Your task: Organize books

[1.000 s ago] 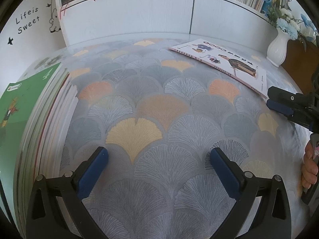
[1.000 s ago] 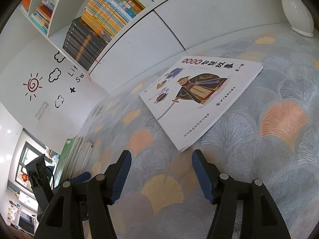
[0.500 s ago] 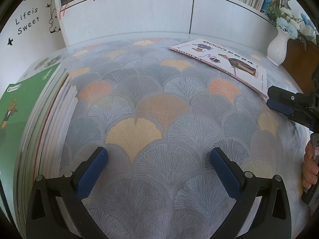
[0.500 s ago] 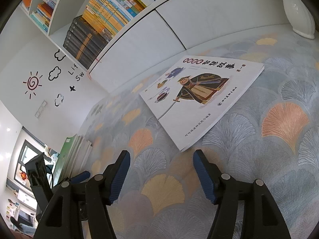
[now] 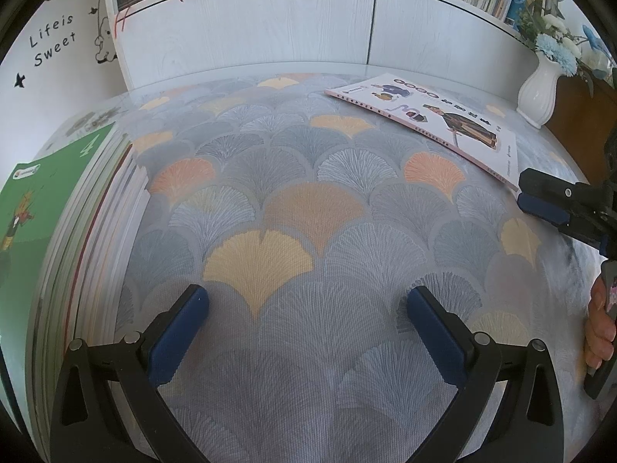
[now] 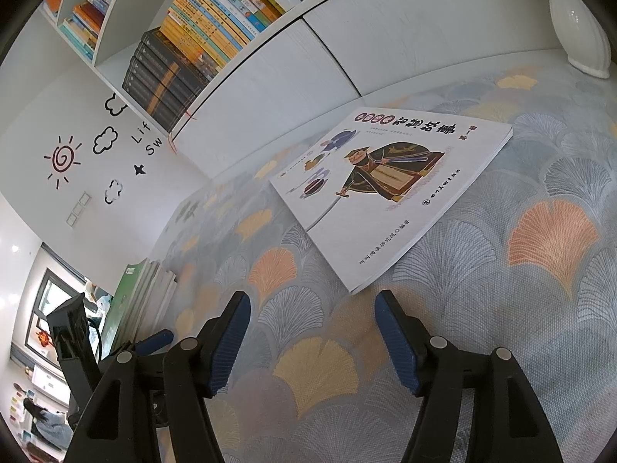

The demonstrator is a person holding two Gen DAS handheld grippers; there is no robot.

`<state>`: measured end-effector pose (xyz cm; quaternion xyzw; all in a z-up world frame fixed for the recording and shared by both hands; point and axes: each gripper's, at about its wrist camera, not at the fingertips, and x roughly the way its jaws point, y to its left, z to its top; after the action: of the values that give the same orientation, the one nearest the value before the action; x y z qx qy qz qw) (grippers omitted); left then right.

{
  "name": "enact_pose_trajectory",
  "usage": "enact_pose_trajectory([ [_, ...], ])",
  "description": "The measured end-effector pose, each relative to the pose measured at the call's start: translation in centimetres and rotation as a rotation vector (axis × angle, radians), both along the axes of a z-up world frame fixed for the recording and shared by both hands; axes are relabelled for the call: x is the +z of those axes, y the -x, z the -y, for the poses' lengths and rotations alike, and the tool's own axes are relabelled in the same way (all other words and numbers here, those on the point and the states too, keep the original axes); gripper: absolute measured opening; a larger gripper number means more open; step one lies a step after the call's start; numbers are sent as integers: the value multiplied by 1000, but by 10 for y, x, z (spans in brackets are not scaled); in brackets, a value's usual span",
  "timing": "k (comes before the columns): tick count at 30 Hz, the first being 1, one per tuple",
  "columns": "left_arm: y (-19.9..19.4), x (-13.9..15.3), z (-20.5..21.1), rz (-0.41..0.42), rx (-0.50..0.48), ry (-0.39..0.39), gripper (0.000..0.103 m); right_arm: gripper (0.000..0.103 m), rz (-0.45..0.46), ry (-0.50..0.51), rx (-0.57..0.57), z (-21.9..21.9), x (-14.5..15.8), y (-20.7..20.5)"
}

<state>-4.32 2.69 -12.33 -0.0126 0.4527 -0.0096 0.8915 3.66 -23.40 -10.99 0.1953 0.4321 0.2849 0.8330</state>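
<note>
Both wrist cams sit low, angled down over the tablecloth (image 5: 308, 200); both catch the white book (image 6: 385, 193) and bookshelf (image 6: 200, 38).

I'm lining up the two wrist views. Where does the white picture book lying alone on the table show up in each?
Left wrist: white picture book lies upper right, near the white vase.
Right wrist: the book sits centre, just beyond the open right hand-held gripper.
Shared landmark: the green-topped book stack.

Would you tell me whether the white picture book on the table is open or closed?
Closed: the white picture book lies flat on the tablecloth, front cover up, page edges stacked together.
</note>
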Motion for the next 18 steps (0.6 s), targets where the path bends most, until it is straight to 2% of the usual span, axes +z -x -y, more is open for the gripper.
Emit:
enact_pose_trajectory([
  [3,-8,1,0,-23,27,2,103,65,-6,4,-8,1,1,0],
  [5,-13,5,-2,-45,59,39,100,65,-26,17,-33,2,4,2],
  [8,-25,18,-13,-42,101,214,99,65,-52,39,-75,13,12,-2],
  [9,-31,22,-13,-40,109,245,99,65,-49,39,-96,21,15,-6],
  [11,-47,29,-7,-25,137,257,99,65,-49,38,-133,38,20,-16],
  [14,-70,30,15,-40,113,276,97,65,-52,39,-167,68,28,-46],
  [16,-86,30,35,-30,81,260,96,65,-45,130,-174,77,33,-74],
  [18,-100,27,47,-26,88,252,90,65,-48,228,-142,73,34,-101],
])
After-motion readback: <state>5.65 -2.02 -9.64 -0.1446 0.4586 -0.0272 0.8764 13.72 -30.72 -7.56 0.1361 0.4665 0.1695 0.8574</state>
